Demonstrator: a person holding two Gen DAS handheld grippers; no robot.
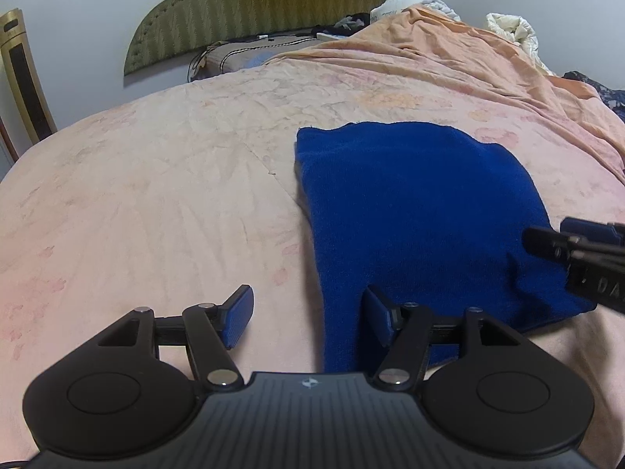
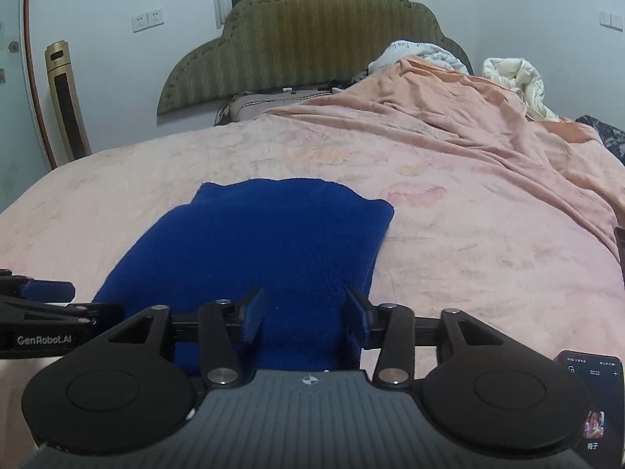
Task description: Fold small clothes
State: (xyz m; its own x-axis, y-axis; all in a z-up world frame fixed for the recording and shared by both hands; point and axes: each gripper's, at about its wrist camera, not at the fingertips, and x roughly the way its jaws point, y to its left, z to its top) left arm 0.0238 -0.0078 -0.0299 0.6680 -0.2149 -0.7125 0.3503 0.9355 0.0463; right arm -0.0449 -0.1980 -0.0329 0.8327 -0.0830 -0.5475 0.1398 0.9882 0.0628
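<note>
A blue knitted garment [image 1: 422,211] lies folded flat on the pink bedspread [image 1: 156,195]; it also shows in the right wrist view [image 2: 265,250]. My left gripper [image 1: 308,312] is open, low over the garment's near left edge, with its right finger over the cloth and its left finger over the bedspread. My right gripper [image 2: 304,312] is open, its two fingers over the garment's near edge. The right gripper shows at the right edge of the left wrist view [image 1: 578,242], and the left gripper at the left edge of the right wrist view [image 2: 47,293].
A green padded headboard [image 2: 312,39] stands at the far end. A rumpled orange blanket [image 2: 449,101] and white bedding [image 2: 515,78] are heaped at the far right. A phone [image 2: 593,402] with its screen lit lies at the near right. A gold tower unit [image 2: 64,101] stands by the left wall.
</note>
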